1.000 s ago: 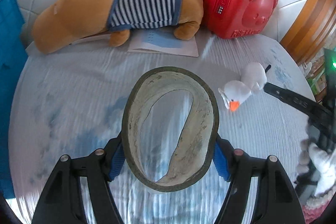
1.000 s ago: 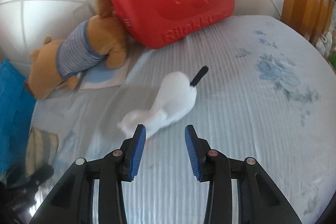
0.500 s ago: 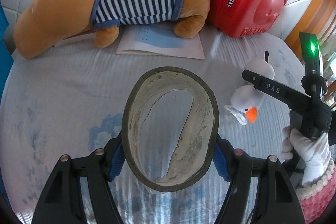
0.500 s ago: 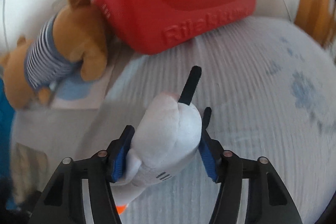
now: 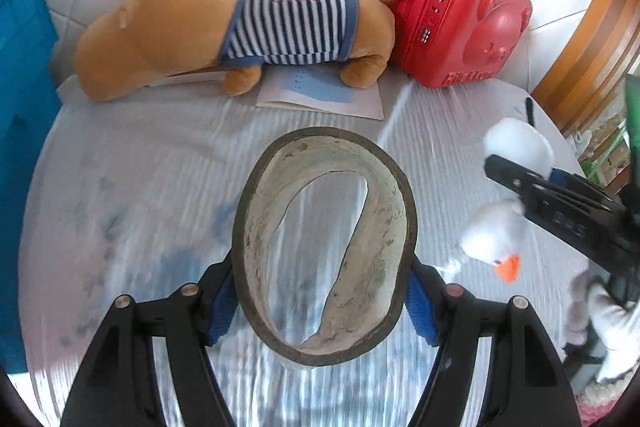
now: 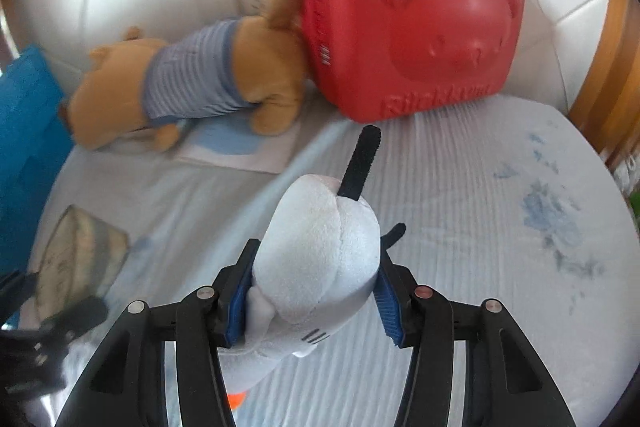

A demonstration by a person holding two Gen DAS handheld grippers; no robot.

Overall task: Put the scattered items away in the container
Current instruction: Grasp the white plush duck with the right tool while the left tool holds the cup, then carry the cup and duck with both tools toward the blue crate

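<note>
My left gripper (image 5: 322, 303) is shut on a worn beige tape roll (image 5: 388, 227), held upright over the pale blue bedsheet (image 5: 140, 187). My right gripper (image 6: 314, 301) is shut on the body of a white plush duck (image 6: 320, 247). The duck's black tail strap points away from me and its orange beak hangs below the fingers. In the left wrist view the duck (image 5: 492, 239) sits at the right, clamped in the black right gripper (image 5: 516, 179). A shut red bear-faced case (image 5: 460, 19) stands at the back right.
A brown plush dog in a striped shirt (image 5: 240, 27) lies along the white headboard, its nose against the red case. A booklet (image 5: 320, 95) lies under it. Blue fabric (image 5: 20, 107) lies along the left edge, a wooden frame (image 5: 592, 47) stands on the right, and a gloved hand (image 5: 612, 327) holds the right gripper.
My right gripper was open short of the duck, moved in around it, and is now shut on its body. The left gripper keeps the tape roll and has drifted slightly.
</note>
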